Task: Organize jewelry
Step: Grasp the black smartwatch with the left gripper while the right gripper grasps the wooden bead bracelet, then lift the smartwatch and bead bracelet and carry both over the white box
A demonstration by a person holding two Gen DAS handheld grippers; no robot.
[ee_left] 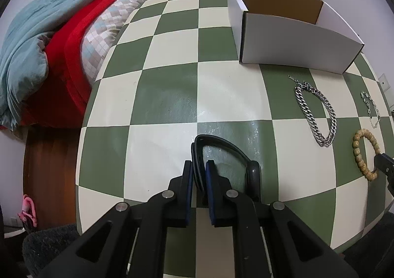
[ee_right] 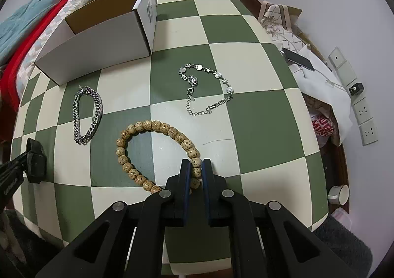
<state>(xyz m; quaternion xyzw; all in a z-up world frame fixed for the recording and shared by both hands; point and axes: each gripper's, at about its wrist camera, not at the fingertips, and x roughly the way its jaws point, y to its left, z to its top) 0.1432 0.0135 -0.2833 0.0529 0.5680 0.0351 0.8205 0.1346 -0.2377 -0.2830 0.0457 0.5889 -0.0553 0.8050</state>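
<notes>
Two tools, right tool (ee_right: 196, 167) pinching bead bracelet (ee_right: 157, 152) (near side), left tool (ee_left: 198, 174) gripping watch (ee_left: 221, 162)

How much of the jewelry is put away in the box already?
None that I can see: the box looks empty, though not all of its inside shows. The left gripper holds a black watch, and the right gripper pinches the bead bracelet. The thick chain and charm bracelet wait on the table.

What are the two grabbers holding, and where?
The left gripper pinches the black watch by its strap. The right gripper pinches the bead bracelet on beads at its near end.
</notes>
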